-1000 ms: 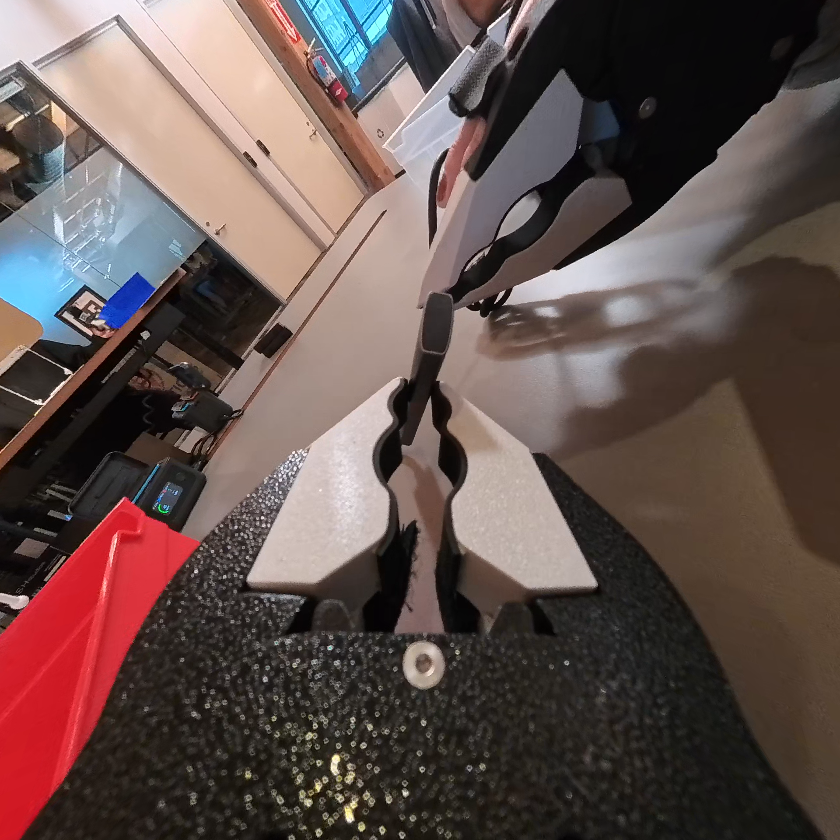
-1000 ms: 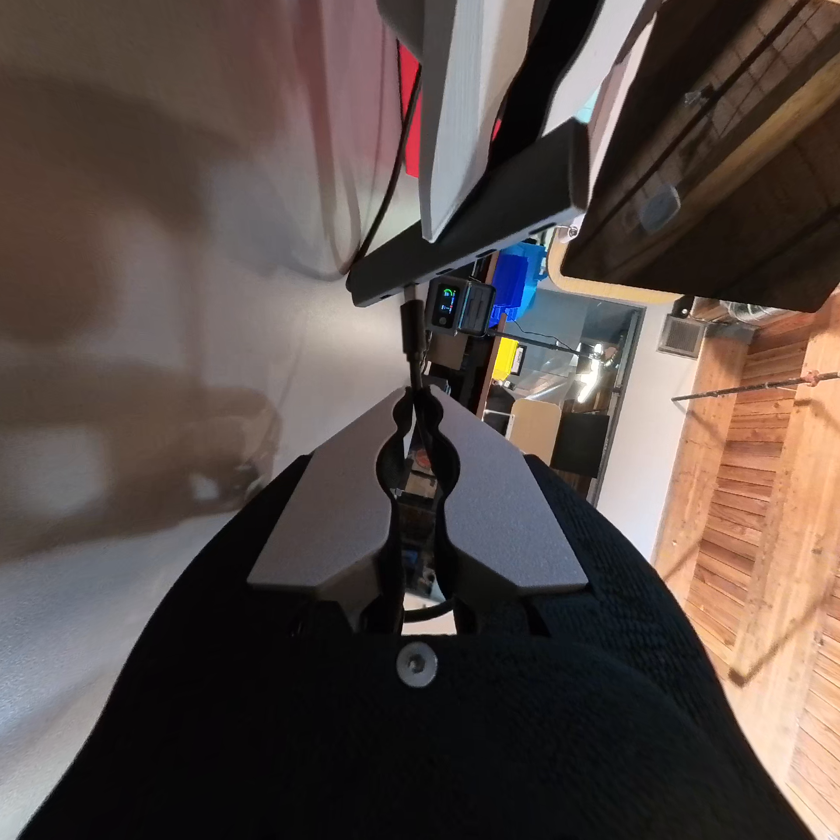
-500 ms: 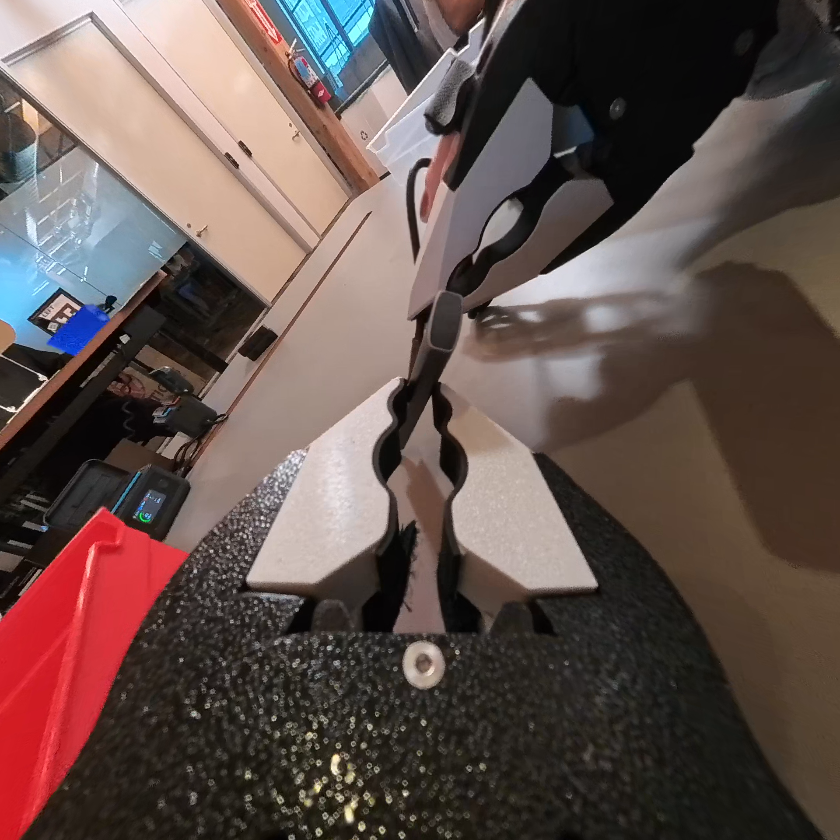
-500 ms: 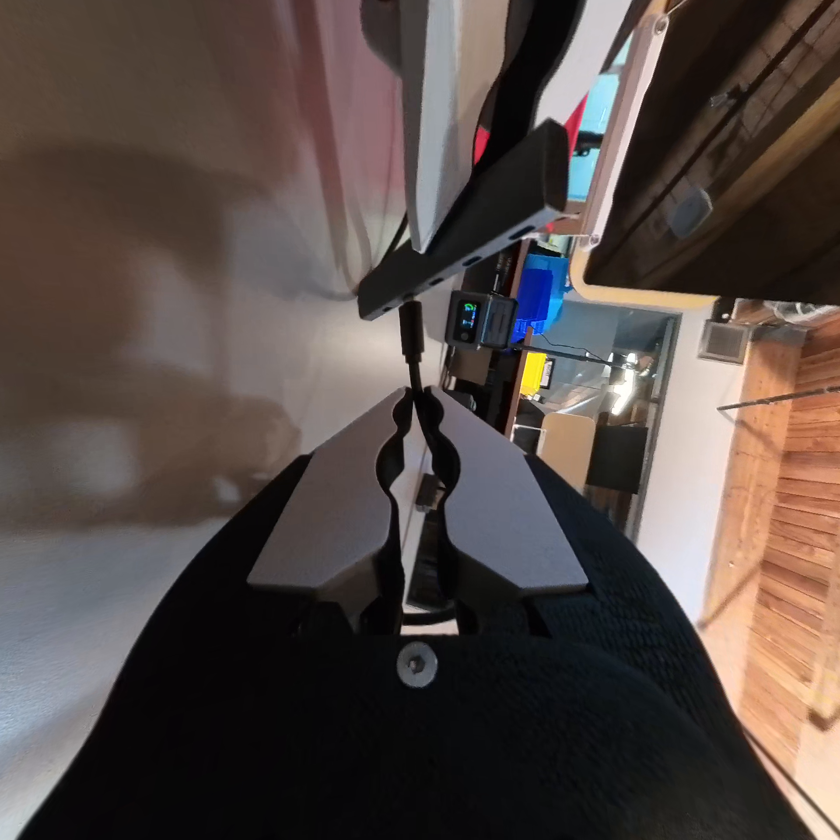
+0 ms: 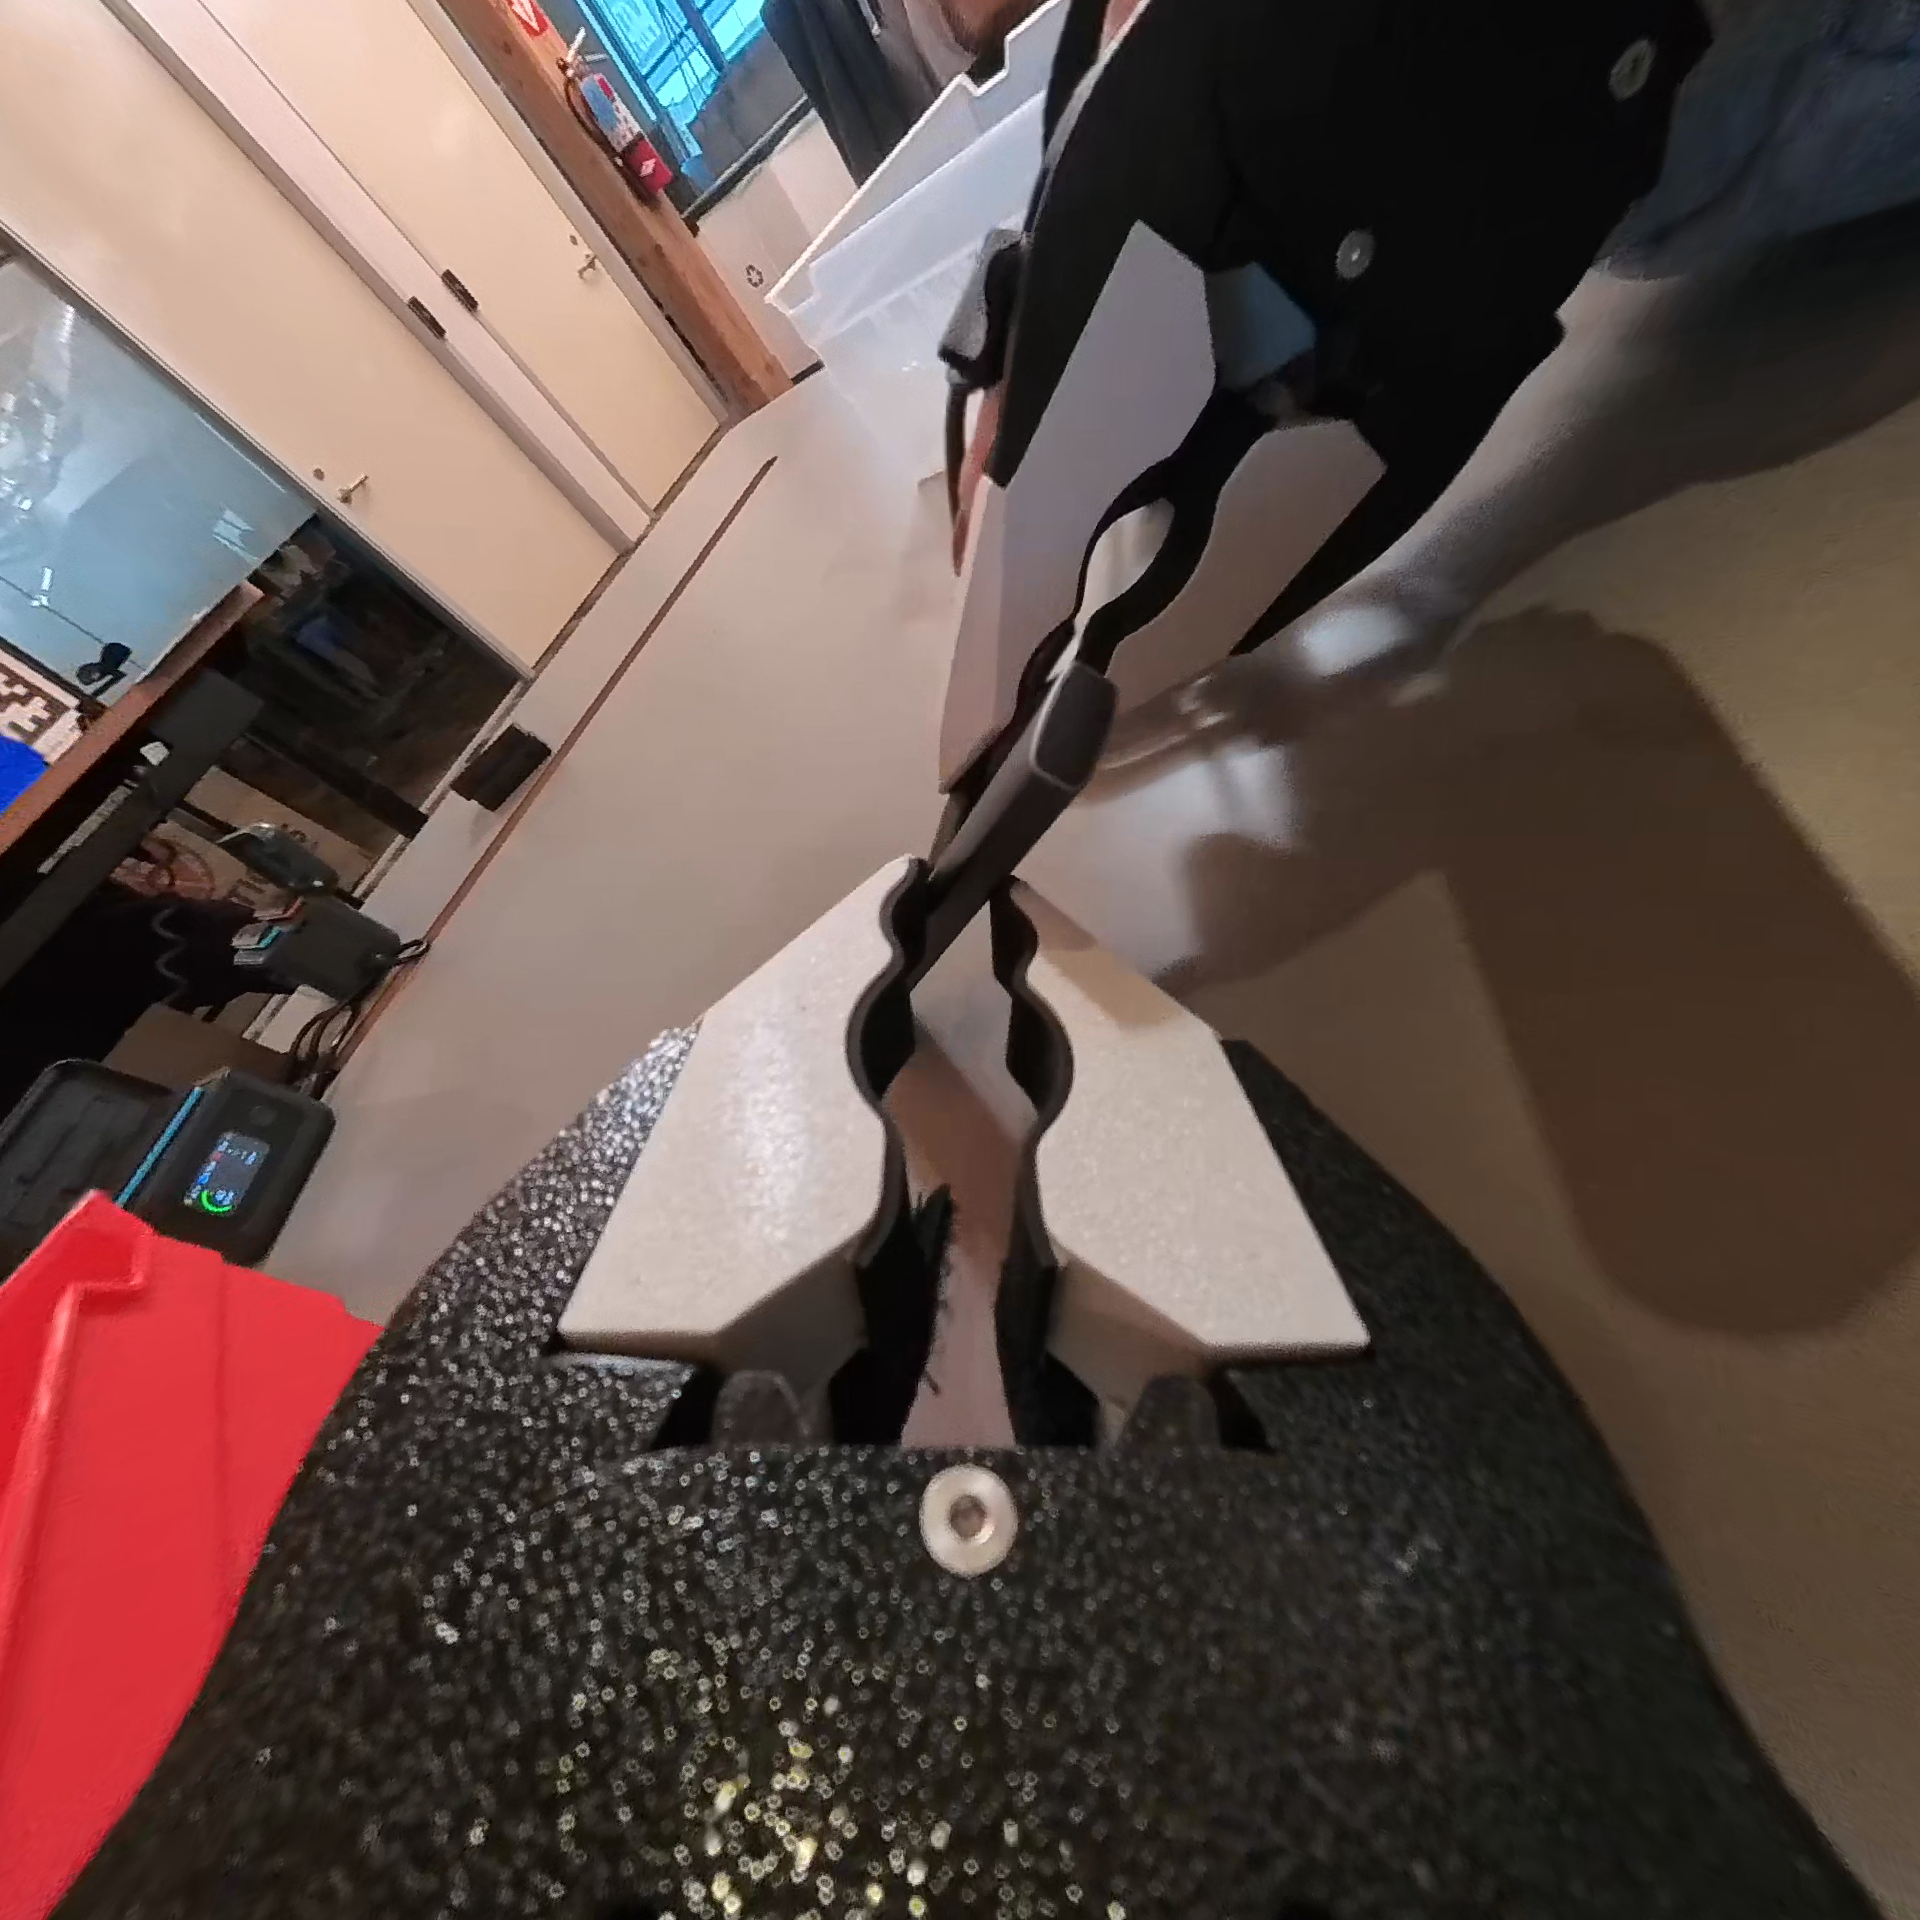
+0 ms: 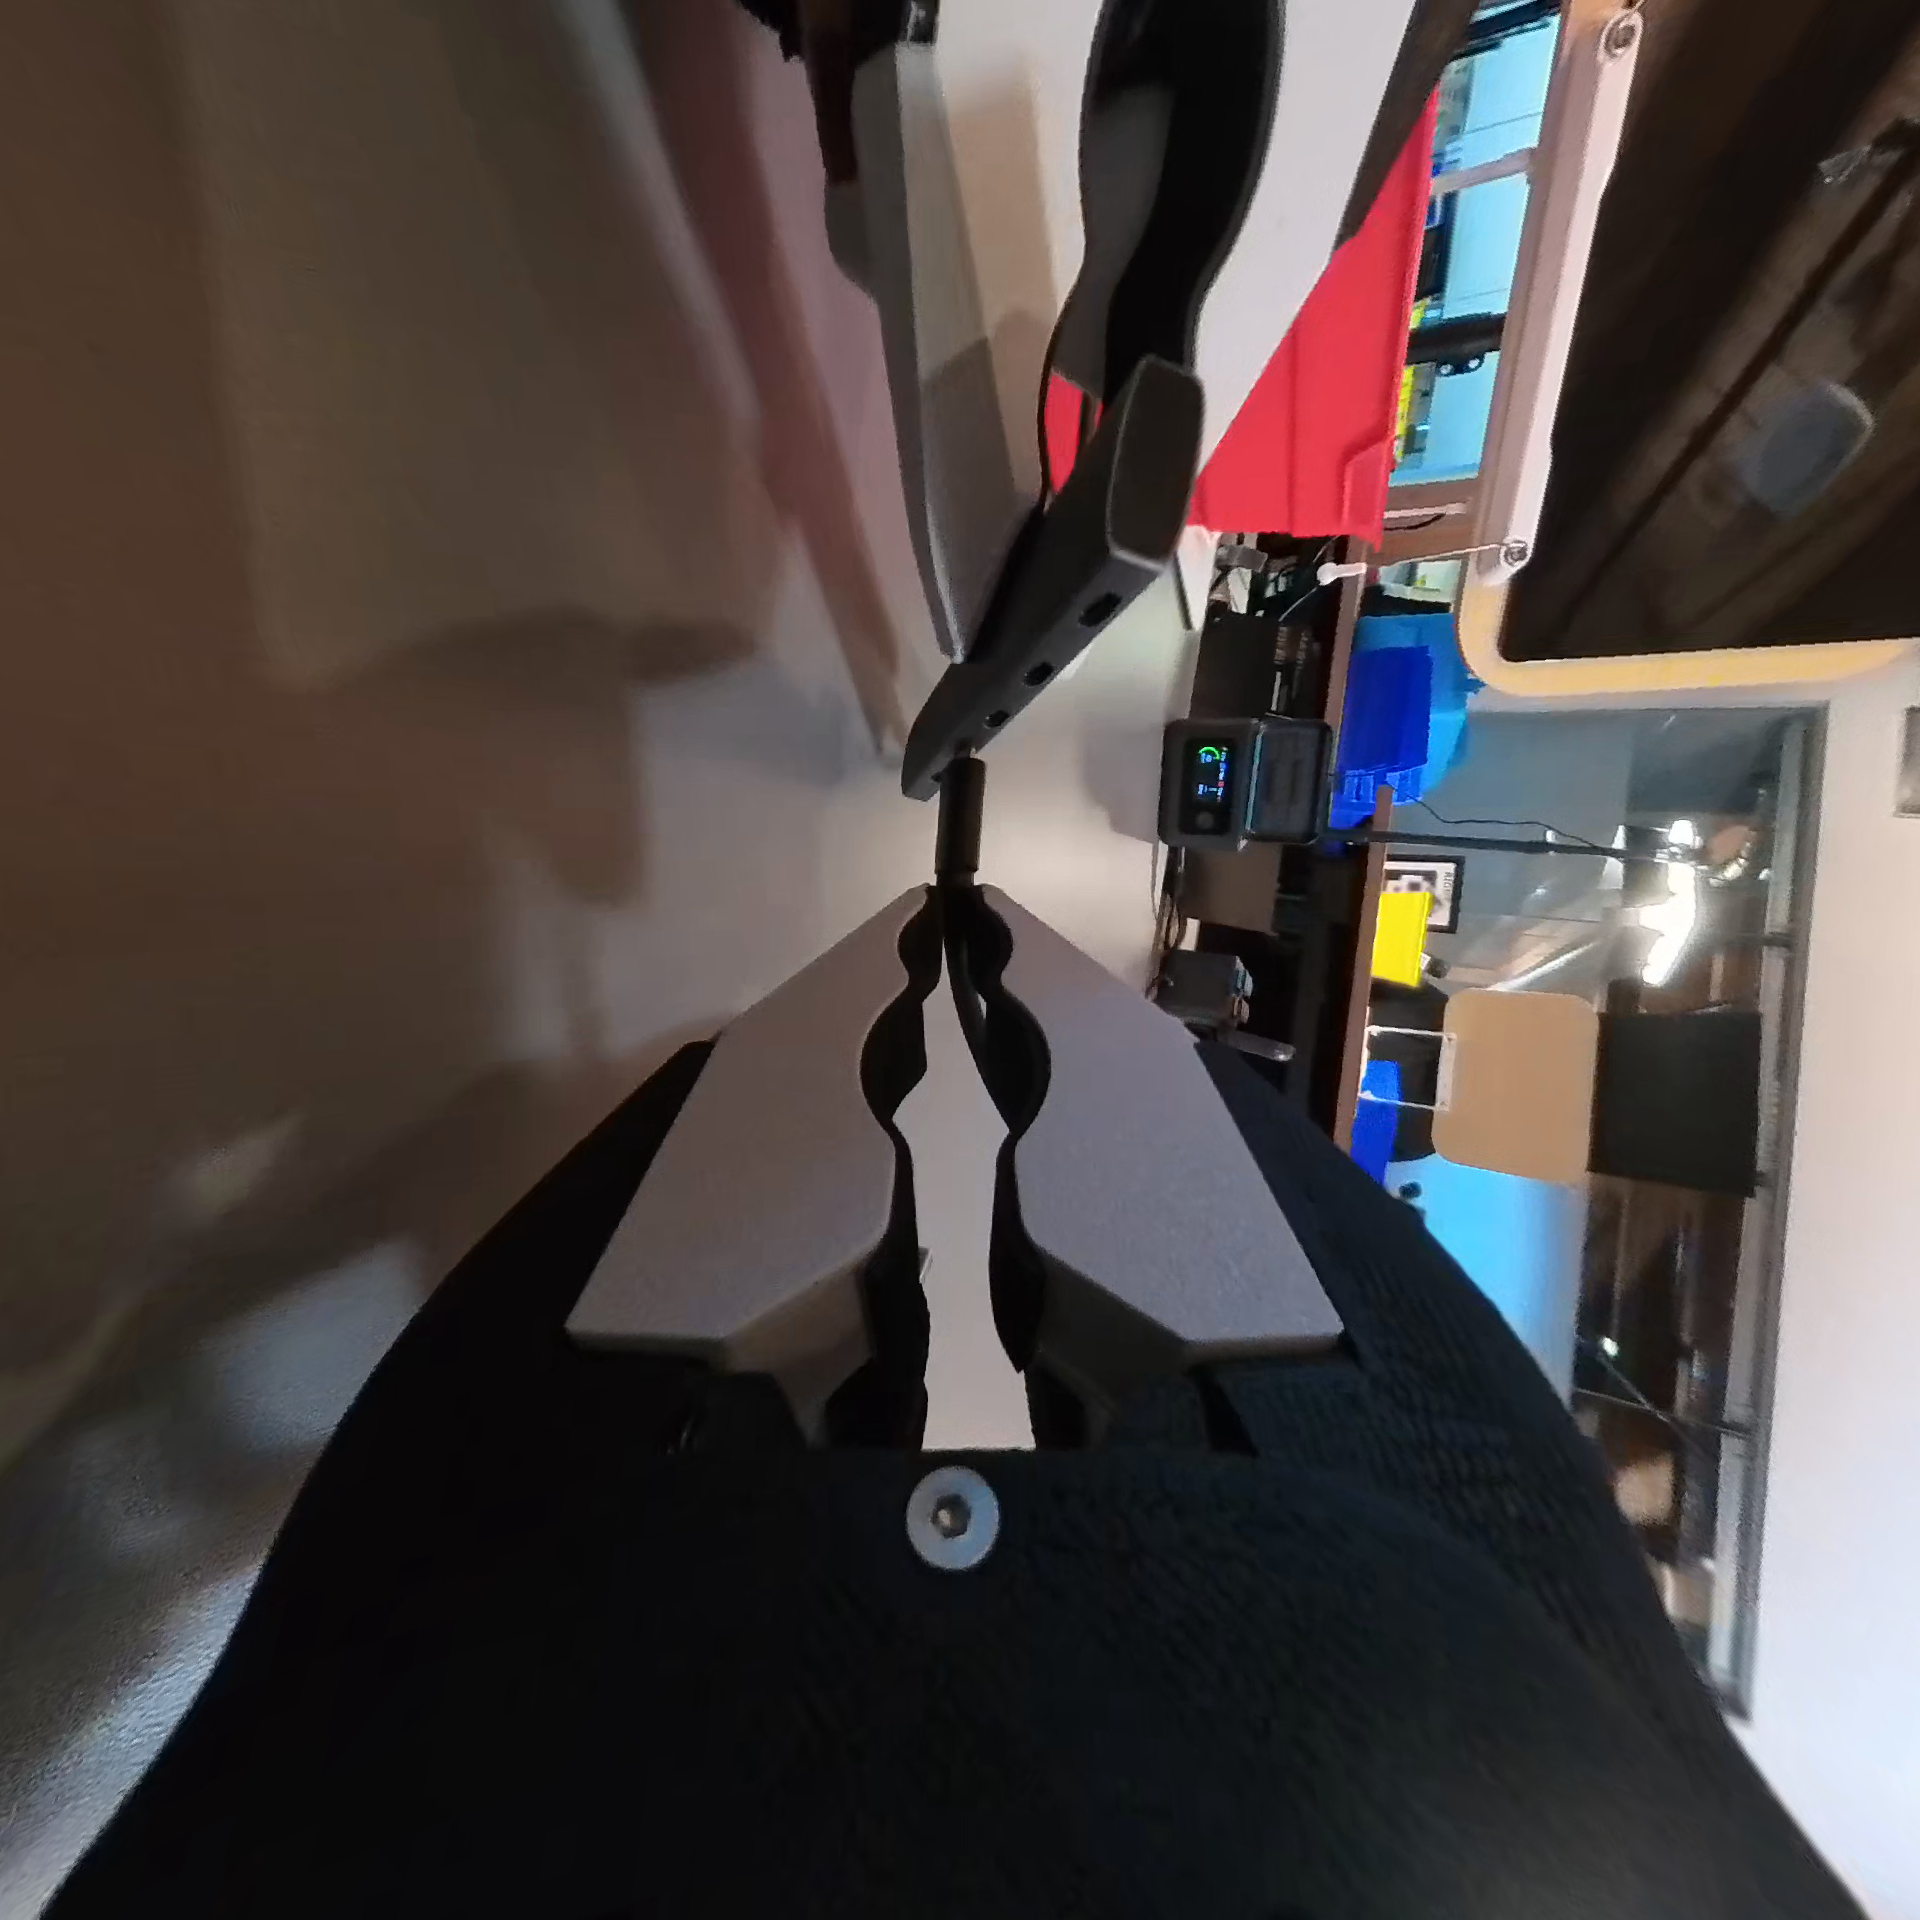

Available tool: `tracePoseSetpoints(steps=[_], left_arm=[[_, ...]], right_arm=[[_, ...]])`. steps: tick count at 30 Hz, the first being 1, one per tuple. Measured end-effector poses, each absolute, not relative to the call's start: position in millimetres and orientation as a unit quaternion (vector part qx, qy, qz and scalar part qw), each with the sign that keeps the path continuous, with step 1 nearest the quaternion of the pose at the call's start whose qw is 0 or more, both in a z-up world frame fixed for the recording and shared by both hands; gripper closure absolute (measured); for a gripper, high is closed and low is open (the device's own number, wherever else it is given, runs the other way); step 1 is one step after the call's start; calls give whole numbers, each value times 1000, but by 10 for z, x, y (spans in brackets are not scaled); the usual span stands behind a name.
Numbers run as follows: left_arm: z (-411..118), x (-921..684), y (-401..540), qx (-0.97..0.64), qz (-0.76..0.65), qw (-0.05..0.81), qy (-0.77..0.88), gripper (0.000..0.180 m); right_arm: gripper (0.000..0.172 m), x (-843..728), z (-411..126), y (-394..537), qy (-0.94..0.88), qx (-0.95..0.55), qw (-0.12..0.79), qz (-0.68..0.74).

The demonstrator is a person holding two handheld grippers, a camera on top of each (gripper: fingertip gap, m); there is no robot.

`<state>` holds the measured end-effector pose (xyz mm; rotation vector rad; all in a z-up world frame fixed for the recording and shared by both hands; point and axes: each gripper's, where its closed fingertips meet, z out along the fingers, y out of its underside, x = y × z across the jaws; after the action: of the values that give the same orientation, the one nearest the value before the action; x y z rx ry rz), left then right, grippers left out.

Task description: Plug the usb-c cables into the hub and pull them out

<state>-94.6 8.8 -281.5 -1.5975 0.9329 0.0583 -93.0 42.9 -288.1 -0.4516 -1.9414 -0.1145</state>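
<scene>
Grey metal hub [image 6: 1081,561] sits pinched in my left gripper [image 5: 961,894], lifted off the table [image 5: 644,727] for bracing, while my right gripper [image 6: 956,904] clamps the black usb-c cable [image 6: 961,821] behind its plug at the end port.

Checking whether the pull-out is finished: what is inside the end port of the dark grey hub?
The black USB-C cable's plug meets the dark grey slab-shaped hub at its end port, with the right tongs clamped on the cable. The plug's tip is hidden, so its depth is unknown.
</scene>
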Motion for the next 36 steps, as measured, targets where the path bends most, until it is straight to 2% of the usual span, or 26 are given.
tracePoseSetpoints(steps=[4, 7, 13, 27, 36], left_arm=[[-2780, -985, 122, -693, 26, 605, 390, 170], [-2907, -1120, 199, -725, 69, 569, 382, 161], [-2901, -1099, 274, -708, 101, 569, 406, 171], [-2947, -1031, 295, -695, 132, 556, 436, 172], [-2951, -1017, 311, -695, 137, 557, 433, 172]], right_arm=[[170, -958, -2850, 465, -813, -181, 551, -53], [170, -968, -2832, 480, -809, -173, 560, -52], [171, -945, -2842, 494, -808, -179, 559, -52], [172, -901, -2893, 491, -820, -159, 541, -100], [172, -910, -2851, 532, -813, -207, 541, -56]])
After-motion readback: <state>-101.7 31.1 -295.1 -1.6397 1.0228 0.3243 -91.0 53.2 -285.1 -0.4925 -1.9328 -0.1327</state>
